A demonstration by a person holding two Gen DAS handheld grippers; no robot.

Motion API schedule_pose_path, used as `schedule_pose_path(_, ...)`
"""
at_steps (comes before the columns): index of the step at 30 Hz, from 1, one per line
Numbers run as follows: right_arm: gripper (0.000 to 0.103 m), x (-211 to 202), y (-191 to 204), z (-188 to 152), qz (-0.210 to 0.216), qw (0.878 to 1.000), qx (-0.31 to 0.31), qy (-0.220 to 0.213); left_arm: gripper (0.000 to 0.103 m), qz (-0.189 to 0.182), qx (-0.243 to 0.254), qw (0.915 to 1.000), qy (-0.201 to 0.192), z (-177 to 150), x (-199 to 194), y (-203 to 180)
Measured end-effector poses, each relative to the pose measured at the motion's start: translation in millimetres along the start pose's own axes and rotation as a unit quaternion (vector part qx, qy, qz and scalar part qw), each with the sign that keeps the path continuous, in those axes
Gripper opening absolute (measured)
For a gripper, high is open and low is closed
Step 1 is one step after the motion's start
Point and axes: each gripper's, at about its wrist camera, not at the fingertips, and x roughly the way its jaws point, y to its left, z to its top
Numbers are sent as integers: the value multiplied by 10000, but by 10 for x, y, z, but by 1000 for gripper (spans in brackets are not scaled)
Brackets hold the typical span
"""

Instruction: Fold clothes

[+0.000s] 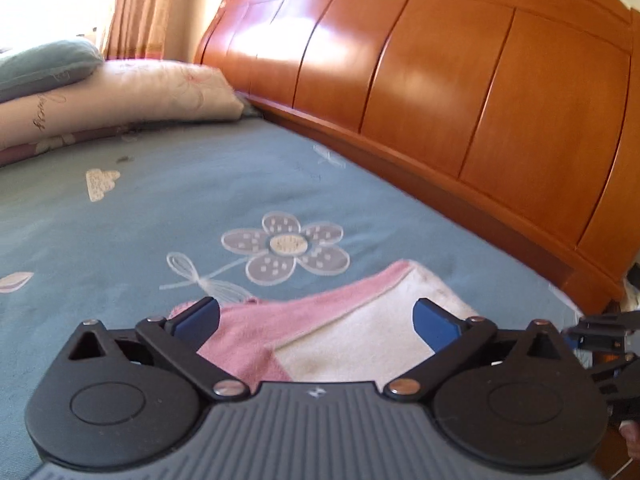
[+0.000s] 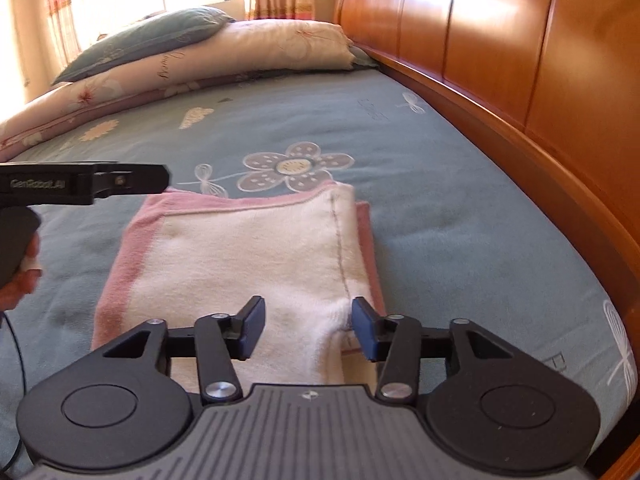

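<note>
Pink-and-cream garment [image 2: 248, 264] lies folded flat on the bed [image 2: 460, 216], both the left hand-held gripper [image 1: 316, 320] and right hand-held gripper [image 2: 309, 328] gaping wide and holding nothing, so I'd pinch edges squarely if another fold's coming.

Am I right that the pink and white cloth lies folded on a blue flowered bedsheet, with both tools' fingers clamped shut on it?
Not quite. The pink and white cloth does lie folded on the blue flowered bedsheet, but both wrist views show the fingers spread open: the right gripper and left gripper grip nothing.
</note>
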Motion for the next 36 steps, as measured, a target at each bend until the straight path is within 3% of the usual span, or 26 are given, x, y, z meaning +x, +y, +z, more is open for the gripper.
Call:
schedule_pose_path(7, 61, -108, -26, 22, -179, 9993, 325, 48, 102, 156, 344, 9989, -267, -108, -249, -118)
schedule_pose_path(11, 72, -390, 140, 95, -246, 9992, 234, -222, 102, 171, 270, 9983, -477, -91, -549, -135)
schedule_pose_path(15, 96, -757, 372, 196, -335, 9974, 173, -619, 102, 320, 214, 9965, -747, -73, -938, -143)
schedule_pose_path(17, 103, -940, 512, 229, -350, 9959, 167, -821, 102, 399, 216, 9950, -889, -66, -1146, -152)
schedule_pose_path(21, 103, -1242, 817, 243, -205, 9939, 266, -1047, 102, 557, 221, 9913, -1171, -54, -1564, -170)
schedule_pose_path(27, 103, -1396, 1213, 37, -323, 9941, 506, -903, 102, 746, 136, 9901, -1179, -127, -2084, -142)
schedule_pose_path(31, 103, -1358, 1490, -185, -902, 9920, 506, -718, 102, 688, -16, 9922, -1040, -345, -2312, -119)
schedule_pose_path(36, 103, -1329, 1836, -500, -1460, 9874, -4, -603, 102, 679, -269, 9942, -787, -642, -2462, -29)
